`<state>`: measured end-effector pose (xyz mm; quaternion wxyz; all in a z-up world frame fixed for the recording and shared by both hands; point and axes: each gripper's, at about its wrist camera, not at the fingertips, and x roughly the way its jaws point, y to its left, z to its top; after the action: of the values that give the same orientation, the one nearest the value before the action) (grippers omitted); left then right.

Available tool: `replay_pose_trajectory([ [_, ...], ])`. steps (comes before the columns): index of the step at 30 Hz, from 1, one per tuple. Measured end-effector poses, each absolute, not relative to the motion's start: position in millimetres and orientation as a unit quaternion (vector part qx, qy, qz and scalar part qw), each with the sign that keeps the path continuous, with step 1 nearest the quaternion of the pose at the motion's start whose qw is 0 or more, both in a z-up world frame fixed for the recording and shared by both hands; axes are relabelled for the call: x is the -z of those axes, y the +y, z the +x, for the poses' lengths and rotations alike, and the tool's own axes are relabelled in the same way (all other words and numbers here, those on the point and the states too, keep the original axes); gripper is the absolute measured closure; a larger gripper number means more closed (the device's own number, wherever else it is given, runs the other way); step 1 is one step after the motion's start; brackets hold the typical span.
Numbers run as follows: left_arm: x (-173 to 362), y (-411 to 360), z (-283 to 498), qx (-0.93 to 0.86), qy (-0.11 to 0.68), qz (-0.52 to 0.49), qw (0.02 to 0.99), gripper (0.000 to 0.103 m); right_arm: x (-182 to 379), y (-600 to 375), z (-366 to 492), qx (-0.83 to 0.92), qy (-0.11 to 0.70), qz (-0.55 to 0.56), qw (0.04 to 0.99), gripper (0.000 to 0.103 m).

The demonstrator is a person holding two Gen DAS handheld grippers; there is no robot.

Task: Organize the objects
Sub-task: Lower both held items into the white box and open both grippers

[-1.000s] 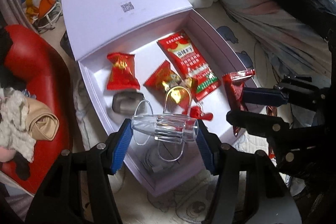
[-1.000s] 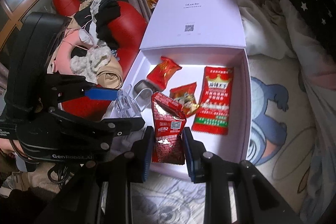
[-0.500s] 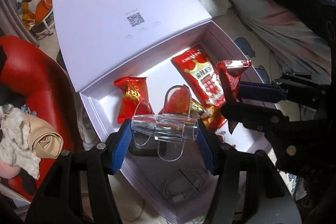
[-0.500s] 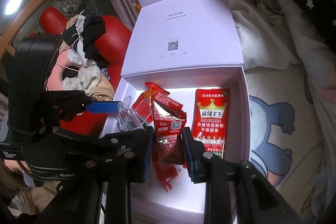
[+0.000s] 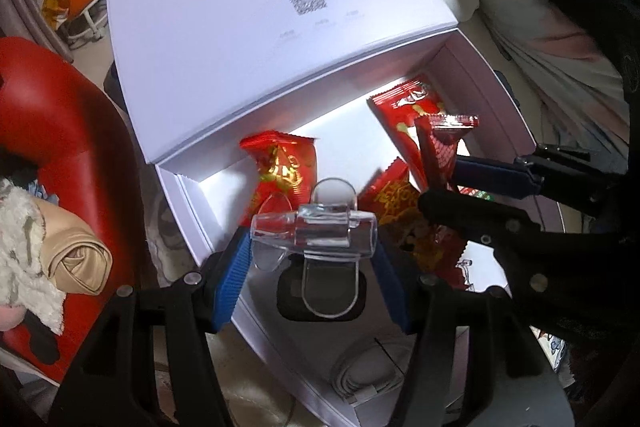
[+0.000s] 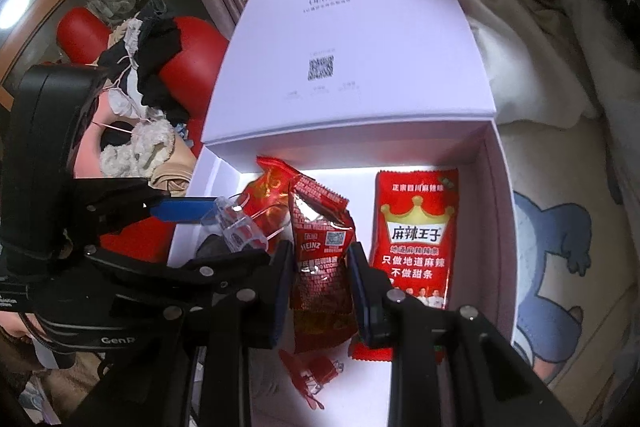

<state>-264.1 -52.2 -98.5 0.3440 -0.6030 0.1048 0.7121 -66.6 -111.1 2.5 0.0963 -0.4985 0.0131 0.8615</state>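
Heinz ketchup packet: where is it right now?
In the right wrist view, the Heinz ketchup packet is clamped upright in the right gripper, over the open white box, left of the crown-printed snack packet.

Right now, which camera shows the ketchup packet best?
The right wrist view: the ketchup packet faces the camera there, pinched between the right gripper fingers, with its label readable. The left wrist view shows the ketchup packet only edge-on, its lower part hidden behind the fingers.
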Motion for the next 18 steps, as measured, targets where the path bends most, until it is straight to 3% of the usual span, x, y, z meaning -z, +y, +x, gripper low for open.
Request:
replay_pose_trajectory([
  [11,98,-54,-257,-0.703,0.107,-0.611,0.348,0.045,-7,-107,-57,-0.863,0.026,-0.49,0.123,0.075],
  [18,77,-57,-251,-0.72,0.109,-0.597,0.337,0.045,-27,-114,-48,-0.871,0.017,-0.472,0.134,0.066],
])
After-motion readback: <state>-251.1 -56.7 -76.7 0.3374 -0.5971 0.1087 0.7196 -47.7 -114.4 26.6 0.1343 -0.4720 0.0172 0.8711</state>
